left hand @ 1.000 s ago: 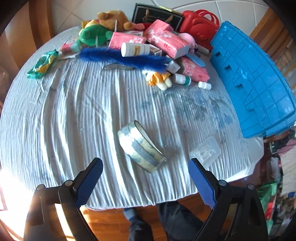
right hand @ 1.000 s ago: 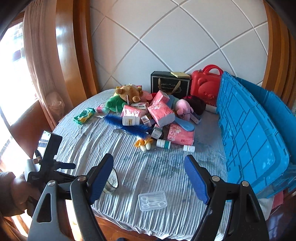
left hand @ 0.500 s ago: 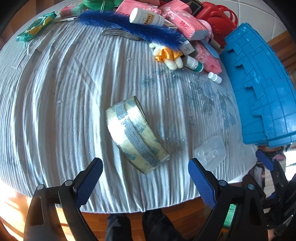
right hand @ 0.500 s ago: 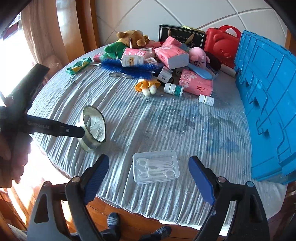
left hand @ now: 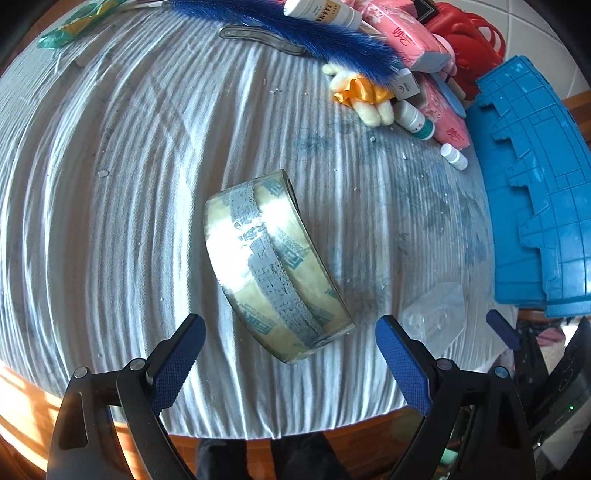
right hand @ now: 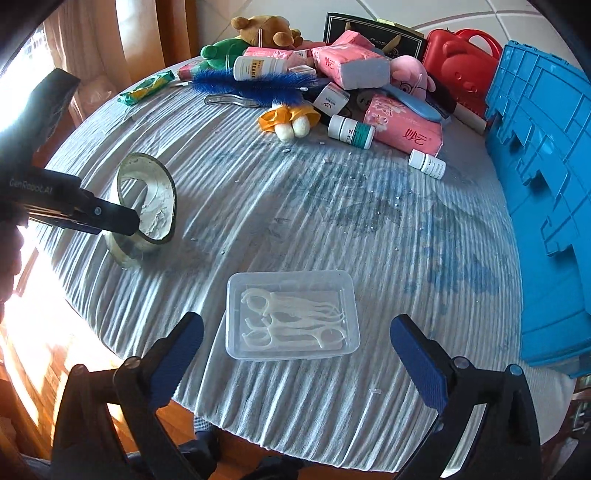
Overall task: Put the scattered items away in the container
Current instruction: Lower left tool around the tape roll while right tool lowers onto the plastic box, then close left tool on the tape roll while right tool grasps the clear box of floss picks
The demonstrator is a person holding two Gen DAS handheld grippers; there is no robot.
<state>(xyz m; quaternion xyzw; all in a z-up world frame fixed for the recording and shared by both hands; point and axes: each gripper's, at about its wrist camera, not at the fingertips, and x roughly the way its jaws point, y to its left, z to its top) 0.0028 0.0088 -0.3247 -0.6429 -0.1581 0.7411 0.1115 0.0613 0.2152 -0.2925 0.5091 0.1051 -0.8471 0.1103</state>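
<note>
A roll of clear tape stands on edge on the striped cloth, and my left gripper hovers over it, open, with the roll's near end between its fingers, untouched. In the right wrist view the same roll sits at the left. My right gripper is low over a clear box of floss picks; its jaws are opening and the box lies between them, not pressed. The blue crate stands along the right side of the table.
A heap at the far side holds pink tissue packs, a blue brush, white bottles, plush toys and a red case. The table's near edge lies just below both grippers.
Both grippers have come down toward the table; the tape roll and the floss box now look larger. The right gripper's fingers have spread wider.
</note>
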